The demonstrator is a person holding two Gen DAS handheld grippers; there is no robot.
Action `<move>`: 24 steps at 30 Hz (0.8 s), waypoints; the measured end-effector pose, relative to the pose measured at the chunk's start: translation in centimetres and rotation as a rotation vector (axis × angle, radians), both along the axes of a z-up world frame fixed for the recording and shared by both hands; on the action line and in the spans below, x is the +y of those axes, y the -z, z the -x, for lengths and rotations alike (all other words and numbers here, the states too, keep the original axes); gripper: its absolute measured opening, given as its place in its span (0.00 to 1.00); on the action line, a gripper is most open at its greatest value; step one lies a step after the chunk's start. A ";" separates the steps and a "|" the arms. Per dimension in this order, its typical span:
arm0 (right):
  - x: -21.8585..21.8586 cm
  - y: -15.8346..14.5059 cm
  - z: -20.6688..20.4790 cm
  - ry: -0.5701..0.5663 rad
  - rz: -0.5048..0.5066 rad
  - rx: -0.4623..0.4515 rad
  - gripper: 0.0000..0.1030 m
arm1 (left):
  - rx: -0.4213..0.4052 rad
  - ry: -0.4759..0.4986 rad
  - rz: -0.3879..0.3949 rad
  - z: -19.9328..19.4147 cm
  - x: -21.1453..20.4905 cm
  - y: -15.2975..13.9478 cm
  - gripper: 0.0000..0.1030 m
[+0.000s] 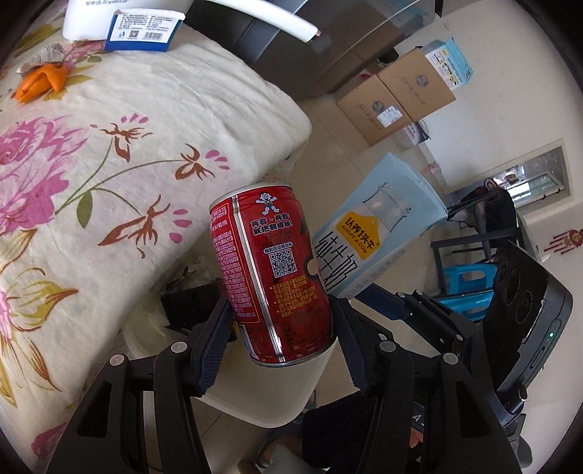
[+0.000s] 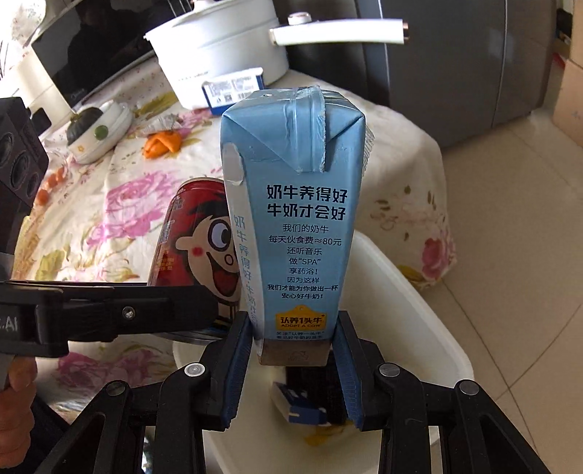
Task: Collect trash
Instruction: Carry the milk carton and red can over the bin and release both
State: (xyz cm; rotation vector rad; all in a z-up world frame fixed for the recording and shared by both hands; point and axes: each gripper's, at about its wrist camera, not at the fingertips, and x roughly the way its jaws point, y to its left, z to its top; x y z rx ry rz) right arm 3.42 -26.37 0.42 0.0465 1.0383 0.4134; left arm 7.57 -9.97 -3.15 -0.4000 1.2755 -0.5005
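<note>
Starting at the left, the table (image 1: 91, 218) carries a floral cloth, with an orange peel (image 1: 42, 82) near its far left edge and a blue-and-white box (image 1: 144, 29) against a white pot (image 2: 218, 47) at its far edge. Just off the table's near corner, the left gripper (image 1: 280, 328) is clamped on a red can (image 1: 271, 273), its blue pads pressing the can's lower half from both sides; the can tilts slightly and hangs over the white bin (image 1: 255, 393) below. Beside the can to the right, apparently touching it, the right gripper (image 2: 293, 350) is clamped on the base of a blue milk carton (image 2: 295, 218), held upright above the same bin (image 2: 419, 310). Inside the bin lie a small blue-and-white packet (image 2: 298, 408) and something dark. Cardboard boxes (image 1: 393, 94) stand on the tiled floor at far right.
</note>
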 end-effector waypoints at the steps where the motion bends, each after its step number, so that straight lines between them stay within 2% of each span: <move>1: 0.2 0.4 -0.1 0.000 0.020 0.007 0.39 | 0.001 0.006 -0.018 0.0 -0.3 0.3 0.58; 6: 1.1 2.4 -0.5 -0.012 0.091 0.066 0.39 | 0.011 0.031 -0.097 -0.3 -1.2 2.0 0.57; 12: 0.5 4.1 -0.8 -0.001 0.152 0.129 0.40 | 0.059 0.039 -0.084 -0.6 -1.7 3.3 0.56; 17: -0.2 4.8 -1.1 0.034 0.169 0.166 0.40 | 0.051 0.058 -0.087 -0.5 -2.2 3.4 0.56; 24: -0.6 4.3 -1.2 0.079 0.178 0.137 0.42 | 0.044 0.039 -0.067 -0.9 -1.6 2.5 0.56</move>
